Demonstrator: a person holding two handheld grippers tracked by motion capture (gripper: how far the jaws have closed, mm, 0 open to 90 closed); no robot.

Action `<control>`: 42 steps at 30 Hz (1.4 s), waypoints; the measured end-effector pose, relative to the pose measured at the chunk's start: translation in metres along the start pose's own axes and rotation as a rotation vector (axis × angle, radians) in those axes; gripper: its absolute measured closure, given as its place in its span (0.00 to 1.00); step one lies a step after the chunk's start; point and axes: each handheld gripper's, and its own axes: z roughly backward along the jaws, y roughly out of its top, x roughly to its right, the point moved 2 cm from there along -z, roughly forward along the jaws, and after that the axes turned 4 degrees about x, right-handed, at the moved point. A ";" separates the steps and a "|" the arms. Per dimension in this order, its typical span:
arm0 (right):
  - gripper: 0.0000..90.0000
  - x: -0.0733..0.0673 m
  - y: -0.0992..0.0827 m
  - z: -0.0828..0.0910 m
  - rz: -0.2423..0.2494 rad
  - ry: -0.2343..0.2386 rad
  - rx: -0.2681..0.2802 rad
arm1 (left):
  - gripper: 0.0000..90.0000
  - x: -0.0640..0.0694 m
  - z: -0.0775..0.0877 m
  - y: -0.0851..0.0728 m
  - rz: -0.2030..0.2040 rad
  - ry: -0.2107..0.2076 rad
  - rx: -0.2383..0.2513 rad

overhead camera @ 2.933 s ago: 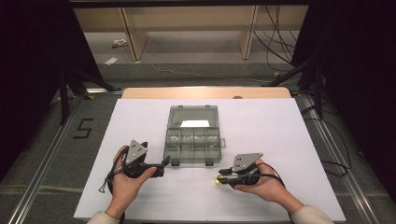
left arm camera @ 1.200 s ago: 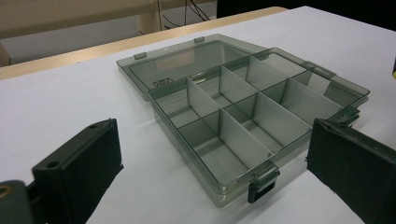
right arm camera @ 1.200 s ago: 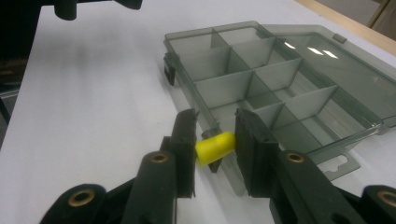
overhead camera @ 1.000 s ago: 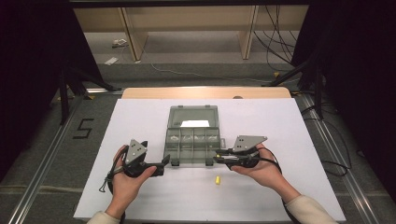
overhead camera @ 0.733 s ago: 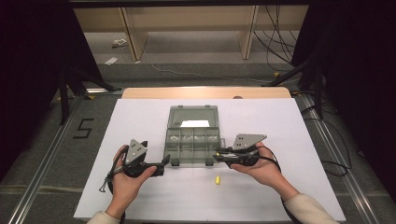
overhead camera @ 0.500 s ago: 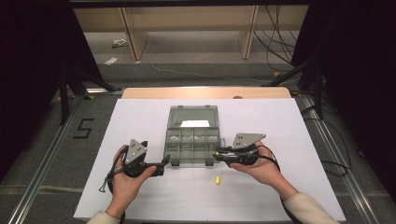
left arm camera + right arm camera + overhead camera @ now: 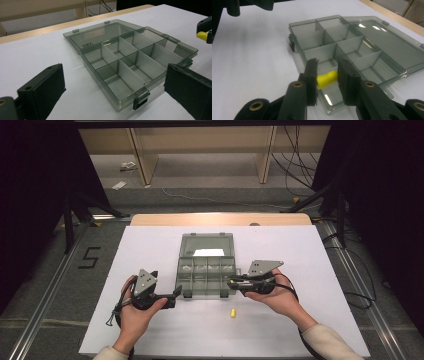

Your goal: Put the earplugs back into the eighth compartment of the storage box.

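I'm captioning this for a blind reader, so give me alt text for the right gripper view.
The right gripper holds a small yellow piece between its two black jaws, just above the near corner compartment of an open, clear grey organizer box. The box sits on a white table, its compartments empty and its lid lying flat behind.

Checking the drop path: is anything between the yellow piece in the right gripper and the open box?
Nothing visible. The right gripper holds the yellow piece over the box's near corner compartment, lid folded back and that compartment looking empty.
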 end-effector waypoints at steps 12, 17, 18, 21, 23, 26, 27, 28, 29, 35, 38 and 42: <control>0.79 0.003 0.001 -0.004 -0.006 -0.006 -0.001 | 0.03 0.000 0.000 0.000 0.001 0.002 -0.001; 0.79 0.005 0.002 -0.006 -0.006 -0.008 -0.001 | 0.03 0.000 -0.001 0.000 0.000 0.001 0.000; 0.79 0.005 0.002 -0.006 -0.006 -0.009 -0.001 | 0.03 0.000 -0.001 0.000 0.001 0.001 -0.001; 0.79 0.005 0.003 -0.007 -0.007 -0.011 -0.002 | 0.03 0.000 -0.001 -0.001 0.002 0.001 -0.001; 0.79 0.006 0.003 -0.008 -0.007 -0.012 -0.004 | 0.03 0.000 -0.001 0.000 0.001 -0.001 0.001; 0.79 0.006 0.003 -0.009 -0.008 -0.013 -0.006 | 0.03 0.000 -0.001 0.000 0.002 0.000 0.001; 0.79 0.006 0.003 -0.009 -0.007 -0.014 -0.004 | 0.03 0.000 -0.001 0.000 0.002 0.000 0.000; 0.79 0.007 0.003 -0.010 -0.007 -0.014 -0.006 | 0.03 0.000 -0.001 0.000 0.002 0.000 0.000; 0.79 0.007 0.003 -0.010 -0.008 -0.013 -0.009 | 0.03 0.000 -0.001 0.000 0.002 0.000 0.000; 0.79 0.008 0.003 -0.012 -0.006 -0.018 -0.009 | 0.03 0.000 -0.001 0.000 0.000 -0.001 0.000; 0.79 0.009 0.003 -0.013 -0.006 -0.020 -0.011 | 0.03 0.000 -0.001 0.000 0.002 0.000 0.002; 0.79 0.009 0.003 -0.014 -0.008 -0.020 -0.014 | 0.03 -0.001 0.000 0.000 0.002 0.002 0.003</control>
